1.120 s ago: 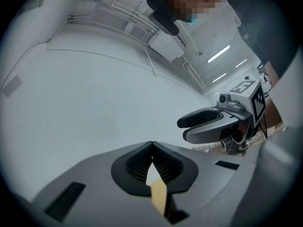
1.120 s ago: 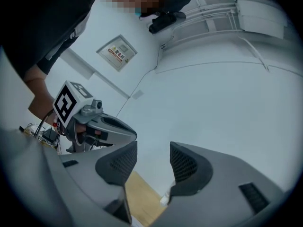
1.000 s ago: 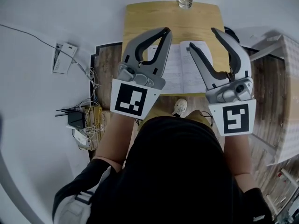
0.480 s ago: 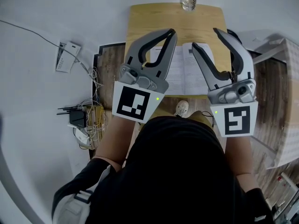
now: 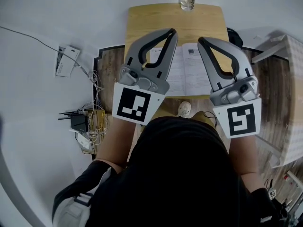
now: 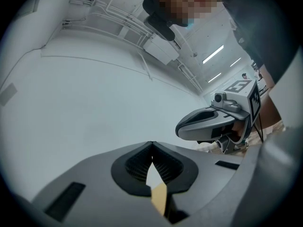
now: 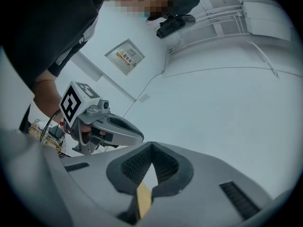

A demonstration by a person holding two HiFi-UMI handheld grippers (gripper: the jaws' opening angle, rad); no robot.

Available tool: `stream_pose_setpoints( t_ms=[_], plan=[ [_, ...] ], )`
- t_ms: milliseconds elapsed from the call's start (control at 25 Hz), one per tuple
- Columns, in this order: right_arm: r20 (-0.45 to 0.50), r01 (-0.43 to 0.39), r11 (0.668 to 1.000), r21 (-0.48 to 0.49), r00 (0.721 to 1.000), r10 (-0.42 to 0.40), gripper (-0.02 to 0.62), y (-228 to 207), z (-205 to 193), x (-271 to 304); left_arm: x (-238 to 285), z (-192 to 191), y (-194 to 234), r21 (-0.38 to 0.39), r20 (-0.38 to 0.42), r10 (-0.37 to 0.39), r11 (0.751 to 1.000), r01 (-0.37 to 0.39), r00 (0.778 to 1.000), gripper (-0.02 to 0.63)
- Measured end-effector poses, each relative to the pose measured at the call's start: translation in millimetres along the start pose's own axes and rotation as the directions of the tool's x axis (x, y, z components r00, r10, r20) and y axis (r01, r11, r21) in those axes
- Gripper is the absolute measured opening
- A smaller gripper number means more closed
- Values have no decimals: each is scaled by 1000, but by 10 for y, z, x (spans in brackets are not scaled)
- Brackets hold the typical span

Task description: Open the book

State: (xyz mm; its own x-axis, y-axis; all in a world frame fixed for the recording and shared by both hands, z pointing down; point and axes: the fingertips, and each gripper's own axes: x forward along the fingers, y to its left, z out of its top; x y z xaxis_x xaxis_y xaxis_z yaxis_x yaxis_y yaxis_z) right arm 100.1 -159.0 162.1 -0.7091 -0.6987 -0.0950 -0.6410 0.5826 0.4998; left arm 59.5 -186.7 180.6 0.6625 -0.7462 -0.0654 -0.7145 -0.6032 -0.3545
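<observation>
Left tool (image 5: 171,33), closed on nothing, hovers over the surface (image 5: 156,18). The book (image 5: 187,74) lies already open below, between both tools, its spine seemingly running away from the person. Right tool (image 5: 201,41), equally near, has just closed, empty.

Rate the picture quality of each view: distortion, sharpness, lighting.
Head view: strong fisheye bending toward the edges, even light, no glare, book and table sharp. Left gripper view: dark round vignette, ceiling strip lights blown out to white. Right gripper view: same vignette, soft flat light, wall sign clear as a shape but its print too small to read.
</observation>
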Motion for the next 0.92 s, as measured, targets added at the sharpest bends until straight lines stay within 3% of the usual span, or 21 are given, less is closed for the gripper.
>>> stream_pose_setpoints(
  t_ms=[920],
  plan=[
    [-35,41,999,-33,998,-43,28,-24,-38,3,5,54,-51,30,23,-35,999,34,999,5]
  ],
)
